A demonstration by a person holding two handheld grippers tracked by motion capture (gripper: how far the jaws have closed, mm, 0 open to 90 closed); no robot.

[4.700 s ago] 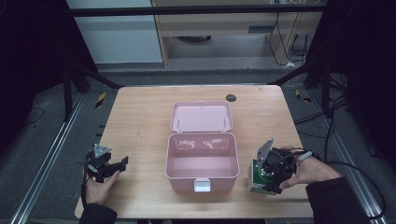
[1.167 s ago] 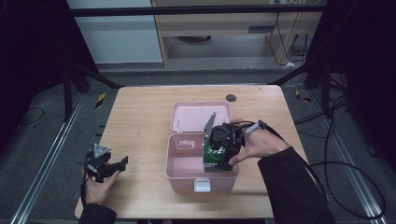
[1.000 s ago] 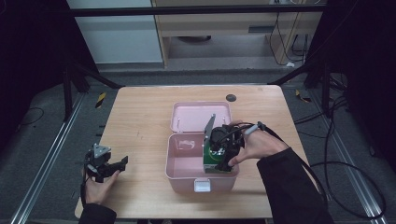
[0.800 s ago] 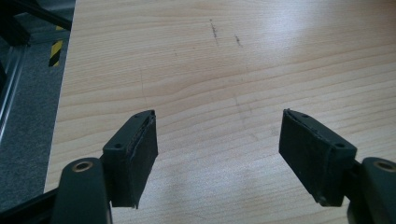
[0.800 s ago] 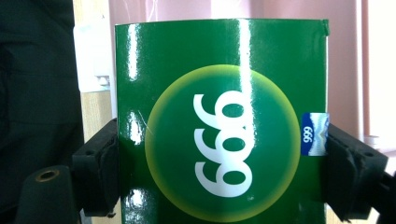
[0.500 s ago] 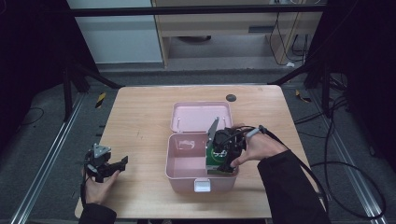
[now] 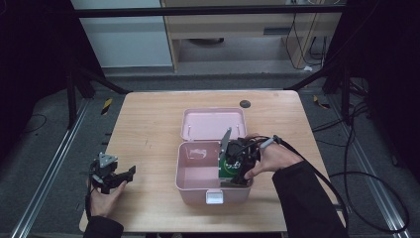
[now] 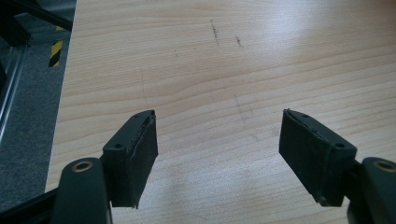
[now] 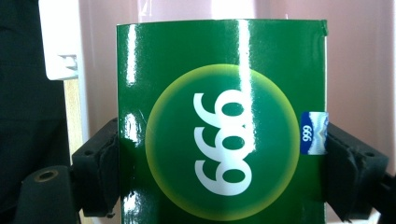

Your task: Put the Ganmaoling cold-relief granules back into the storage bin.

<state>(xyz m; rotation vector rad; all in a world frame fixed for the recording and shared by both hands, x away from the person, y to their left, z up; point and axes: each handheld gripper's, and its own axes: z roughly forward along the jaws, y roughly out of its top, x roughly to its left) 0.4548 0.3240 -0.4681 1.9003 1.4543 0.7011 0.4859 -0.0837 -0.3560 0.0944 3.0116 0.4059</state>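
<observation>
A green carton (image 9: 222,126) with a yellow-ringed disc and white "999" sits clamped between my right gripper's black jaws. In the high view my right gripper (image 7: 233,171) holds this green carton (image 7: 228,167) down inside the right part of the open pink box (image 7: 195,173). The box's lid (image 7: 213,124) lies flat behind it. My left gripper (image 7: 115,176) rests near the table's front left corner, held by a hand. Its jaws stand wide apart over bare wood, my left gripper (image 8: 217,154) holding nothing.
The wooden table (image 7: 148,119) carries a small dark round spot (image 7: 244,103) at its back. The pink box has a white latch (image 7: 214,197) at its front wall. Metal frame rails and cables run along the floor on both sides.
My right gripper carried the green carton from the table's front right up and over into the pink box, then lowered it slightly toward the front right of the box. The left gripper stayed still.
</observation>
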